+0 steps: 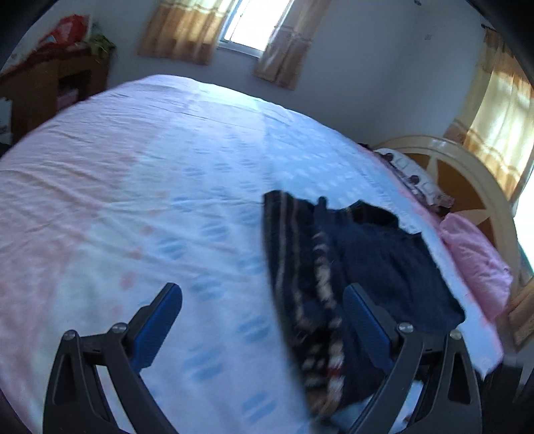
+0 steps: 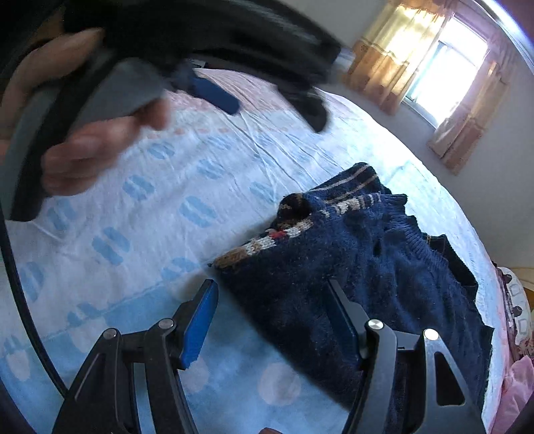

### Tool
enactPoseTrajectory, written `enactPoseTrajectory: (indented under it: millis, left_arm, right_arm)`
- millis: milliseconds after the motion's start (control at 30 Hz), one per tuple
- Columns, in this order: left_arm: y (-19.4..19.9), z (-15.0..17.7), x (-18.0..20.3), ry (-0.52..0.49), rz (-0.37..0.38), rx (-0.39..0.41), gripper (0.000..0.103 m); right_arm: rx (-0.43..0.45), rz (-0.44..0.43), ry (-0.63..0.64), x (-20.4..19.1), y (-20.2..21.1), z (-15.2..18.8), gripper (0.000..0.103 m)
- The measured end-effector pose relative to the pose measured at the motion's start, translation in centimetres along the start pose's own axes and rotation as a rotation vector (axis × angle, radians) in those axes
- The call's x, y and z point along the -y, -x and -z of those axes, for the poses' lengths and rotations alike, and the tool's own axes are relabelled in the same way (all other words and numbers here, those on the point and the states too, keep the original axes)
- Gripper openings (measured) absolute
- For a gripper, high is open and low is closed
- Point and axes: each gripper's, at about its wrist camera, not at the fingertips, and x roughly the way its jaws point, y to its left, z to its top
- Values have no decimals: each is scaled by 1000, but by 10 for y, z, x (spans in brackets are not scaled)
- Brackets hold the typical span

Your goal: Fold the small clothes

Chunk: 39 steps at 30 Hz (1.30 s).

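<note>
Nearest in the right wrist view, the right gripper (image 2: 272,320) is seen with its black arms and ribbed blue pads spread wide; nothing is pinched between them. One pad hangs over the bedsheet (image 2: 133,233), the other over the near edge of the sweater (image 2: 367,267), though contact cannot be judged. The sweater is a fuzzy navy knit with tan, cream and red patterned bands and a ribbed hem; it lies rumpled and partly doubled over on the thin, creased cotton sheet, which is printed with pale blue dashes and pink dots. Farther back, a hand (image 2: 83,140) is seen wrapped around the grey handle of the left gripper (image 2: 213,93), heavily blurred.

In the left wrist view, the left gripper (image 1: 263,320) is likewise held wide apart and empty above the sheet, the sweater lying just beside and beneath its right pad. Beyond, a pink satin pillow (image 1: 474,263), a curved cream headboard (image 1: 467,160) and tan curtains (image 1: 187,30) are seen.
</note>
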Motion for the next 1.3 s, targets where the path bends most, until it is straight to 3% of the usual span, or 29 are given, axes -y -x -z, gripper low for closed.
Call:
enactPoseTrajectory:
  millis: [33, 100, 400, 567, 733, 833, 900, 1033, 1300]
  left_arm:
    - [-8, -5, 4, -6, 23, -12, 100]
    - [-25, -13, 10, -15, 47, -44, 100]
    - [-91, -28, 27, -34, 87, -160, 100]
    - [-113, -30, 27, -46, 56, -212, 100]
    - [-116, -33, 27, -81, 102, -233, 95]
    - [-118, -34, 23, -64, 137, -236, 66]
    - [-118, -33, 20, -47, 185, -238, 23]
    - [-109, -37, 22, -36, 182, -220, 17]
    - [-86, -49, 37, 45, 239, -148, 15]
  right_arm:
    - [-3, 6, -6, 2, -1, 1, 65]
    - [-12, -4, -19, 6, -4, 3, 54]
    - [-7, 10, -3, -1, -5, 5, 53]
    - [-2, 22, 5, -2, -4, 6, 53]
    - [9, 38, 53, -13, -2, 5, 39]
    - [7, 38, 66, -15, -4, 5, 25]
    - [4, 34, 64, -15, -3, 5, 16]
    - [13, 7, 29, -1, 8, 7, 11]
    - [81, 62, -45, 34, 50, 23, 9]
